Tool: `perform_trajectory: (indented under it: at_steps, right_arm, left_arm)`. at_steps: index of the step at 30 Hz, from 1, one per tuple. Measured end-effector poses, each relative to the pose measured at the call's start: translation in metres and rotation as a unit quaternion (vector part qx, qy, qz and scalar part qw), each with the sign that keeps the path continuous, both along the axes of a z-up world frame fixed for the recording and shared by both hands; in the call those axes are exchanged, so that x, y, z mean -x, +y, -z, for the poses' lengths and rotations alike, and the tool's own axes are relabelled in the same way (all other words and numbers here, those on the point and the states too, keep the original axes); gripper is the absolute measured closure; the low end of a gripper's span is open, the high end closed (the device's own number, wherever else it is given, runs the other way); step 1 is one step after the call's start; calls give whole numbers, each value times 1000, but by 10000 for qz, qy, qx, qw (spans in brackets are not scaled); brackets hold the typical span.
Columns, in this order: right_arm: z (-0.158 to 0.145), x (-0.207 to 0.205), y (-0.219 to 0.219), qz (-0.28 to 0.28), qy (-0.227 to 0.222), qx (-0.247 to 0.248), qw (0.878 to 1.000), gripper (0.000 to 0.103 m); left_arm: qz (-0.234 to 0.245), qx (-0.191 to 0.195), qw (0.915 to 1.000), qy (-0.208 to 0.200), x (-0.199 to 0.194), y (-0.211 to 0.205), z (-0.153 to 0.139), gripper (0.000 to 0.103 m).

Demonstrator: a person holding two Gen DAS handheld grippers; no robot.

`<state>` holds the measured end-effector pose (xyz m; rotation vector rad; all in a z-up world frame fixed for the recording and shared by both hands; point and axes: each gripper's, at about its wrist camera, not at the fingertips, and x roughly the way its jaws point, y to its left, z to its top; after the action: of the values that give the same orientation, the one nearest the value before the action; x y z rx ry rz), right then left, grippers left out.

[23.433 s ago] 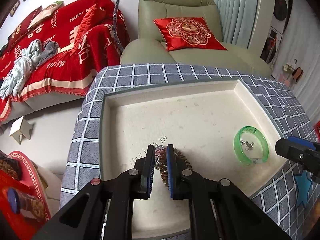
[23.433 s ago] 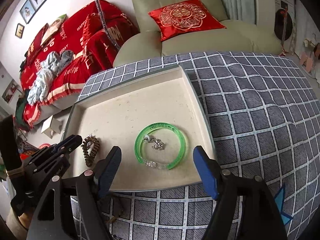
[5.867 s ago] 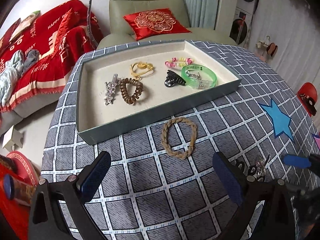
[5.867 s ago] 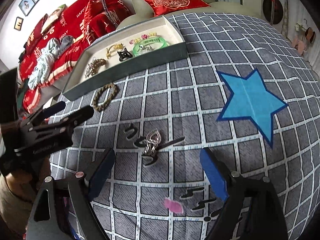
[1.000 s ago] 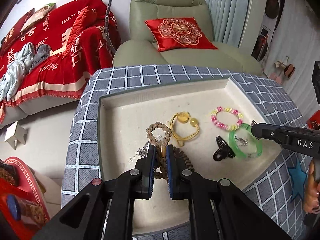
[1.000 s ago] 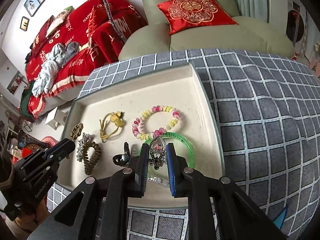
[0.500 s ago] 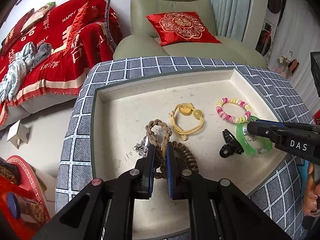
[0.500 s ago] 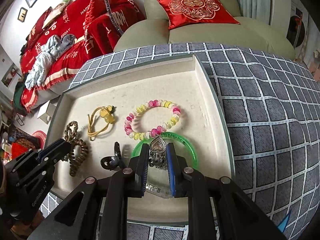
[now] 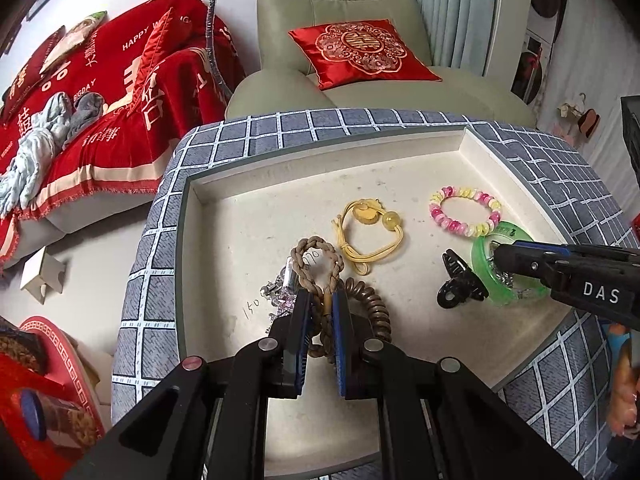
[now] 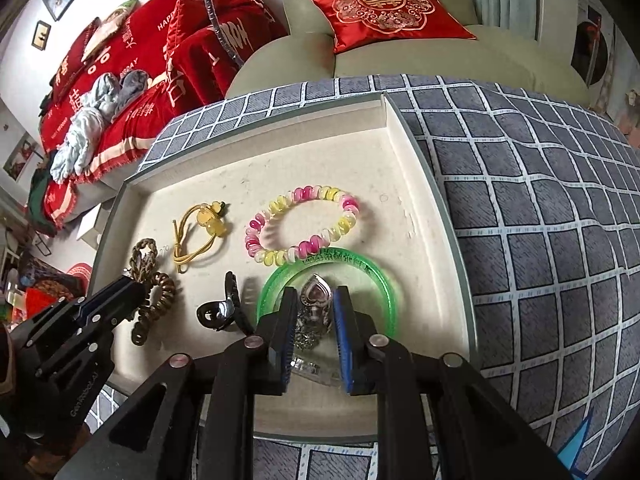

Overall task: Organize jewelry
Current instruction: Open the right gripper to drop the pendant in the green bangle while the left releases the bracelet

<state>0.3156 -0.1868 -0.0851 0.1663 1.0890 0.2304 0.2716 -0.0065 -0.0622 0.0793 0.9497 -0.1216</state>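
1. Behind the checked grey tablecloth (image 10: 540,208) stand a pale green armchair (image 9: 340,12) with a red cushion (image 10: 390,6) and a bed with a red cover (image 9: 132,80); the shallow cream tray (image 9: 224,216) lies on the cloth.
2. Left gripper (image 9: 319,312) has its jaws nearly closed on the braided brown rope bracelet (image 9: 316,264), low over the tray floor; the loop sticks out ahead of the jaws, with a brown spiral hair tie (image 9: 372,308) just beside them.
3. Right gripper (image 10: 313,312) has its jaws only narrowly apart around the silver heart pendant (image 10: 316,294), inside the green bangle (image 10: 352,264); whether the pads press it, I cannot tell.
4. Ahead of these jaws lie the pink and yellow bead bracelet (image 10: 304,222) and the yellow hair tie (image 10: 204,228); a black claw clip (image 10: 220,308) is to their left.
5. I judge the rope bracelet light and soft, so a pinch on both strands suits it. The pendant with its chain seems small, slippery and loose; better to hold the heart body, not the chain.
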Motion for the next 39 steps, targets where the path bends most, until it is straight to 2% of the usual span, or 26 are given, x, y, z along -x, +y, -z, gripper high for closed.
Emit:
perform_trajectory:
  at_steps: [2,3,9,15,39]
  right_arm:
    - [-4,1,0,6,-77,-63,10000,46]
    - [-7,2,-1,0,-122,-119,9999,44]
    - [-27,12,-2,-9,-341,-273,9990,42]
    - [-41,24,-5,11,-498,-165,9986,41]
    - [-50,33,-15,96,-620,141,9979,41]
  left_arm:
    - [-9,-40,10000,-45,2,-2,-1,76]
    - [-17,-57,10000,-75,2,-1,-2,76]
    - [-33,-135,9997,-177,8,-3,-7,76]
    - [-133,-168,9994,-257,10,0,-14,75]
    - [-551,-280,9969,-495,13,20,-32,75]
